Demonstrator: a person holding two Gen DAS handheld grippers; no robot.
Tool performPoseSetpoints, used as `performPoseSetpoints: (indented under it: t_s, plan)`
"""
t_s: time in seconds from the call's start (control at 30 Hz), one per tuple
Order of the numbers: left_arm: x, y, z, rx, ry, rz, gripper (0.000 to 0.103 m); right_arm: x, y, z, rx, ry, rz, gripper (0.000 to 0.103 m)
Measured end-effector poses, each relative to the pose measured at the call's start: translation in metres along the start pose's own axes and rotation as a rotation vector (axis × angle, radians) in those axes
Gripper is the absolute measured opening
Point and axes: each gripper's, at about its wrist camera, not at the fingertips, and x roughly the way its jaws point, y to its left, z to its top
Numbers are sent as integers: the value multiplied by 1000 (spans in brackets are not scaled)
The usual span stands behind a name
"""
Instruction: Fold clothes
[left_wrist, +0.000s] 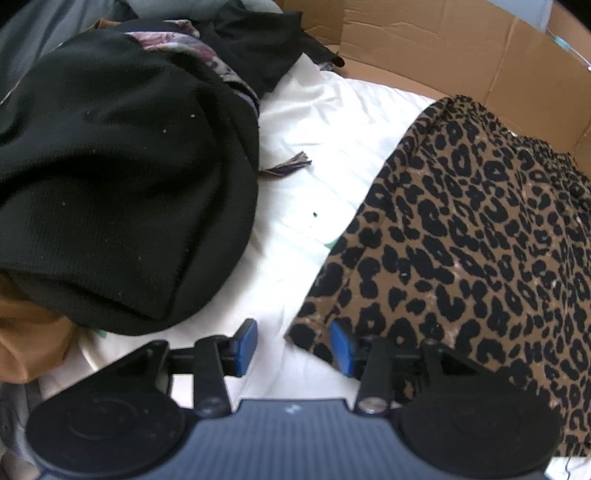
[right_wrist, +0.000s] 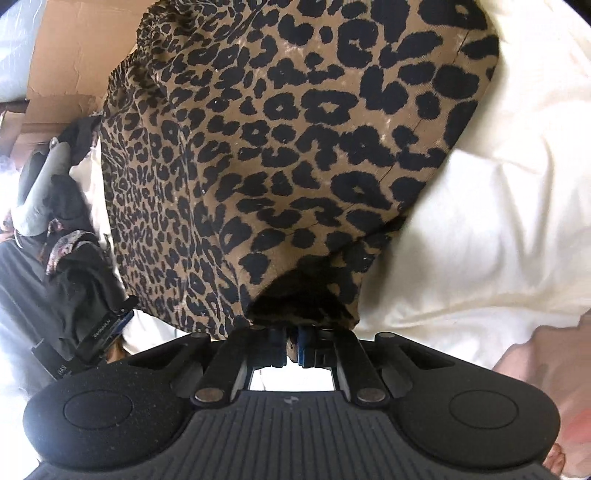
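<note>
A leopard-print garment (left_wrist: 472, 236) lies spread on a white sheet (left_wrist: 325, 122), on the right of the left wrist view. My left gripper (left_wrist: 293, 345) is open, its blue pads just at the garment's near left corner, holding nothing. In the right wrist view the same garment (right_wrist: 280, 140) hangs bunched in front of the camera. My right gripper (right_wrist: 293, 341) is shut on a fold of its lower edge, which drapes over and hides the fingertips.
A pile of black clothes (left_wrist: 122, 184) with a floral piece (left_wrist: 207, 55) lies to the left. A tan garment (left_wrist: 26, 332) sits at the near left. A cardboard wall (left_wrist: 461, 51) runs behind. The other gripper (right_wrist: 107, 332) shows at lower left of the right wrist view.
</note>
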Motion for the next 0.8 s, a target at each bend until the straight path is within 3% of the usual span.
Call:
performPoseSetpoints:
  t_s: [0.13,0.2,0.27,0.33,0.47,0.8]
  plan:
    - [7,0,-2,-32,-1,-13,49,1,1,1,-22,-6,-18,2]
    - [9,-1,-4,-45,1,-12,44,3,1,1,-19,0,-21,2]
    - [8,-7,-4,-28,3,-29,19,4,2,1,-17,5,-22,2]
    - [7,-10,-3,-41,7,-34,7,6,3,0,-15,9,-23,2]
    - [-7,-7,4,-83,-26,1,6,6,5,-3,-10,26,1,2]
    - [-70,-6,44,-42,-167,25,6,9,28,-11,-92,77,67,2]
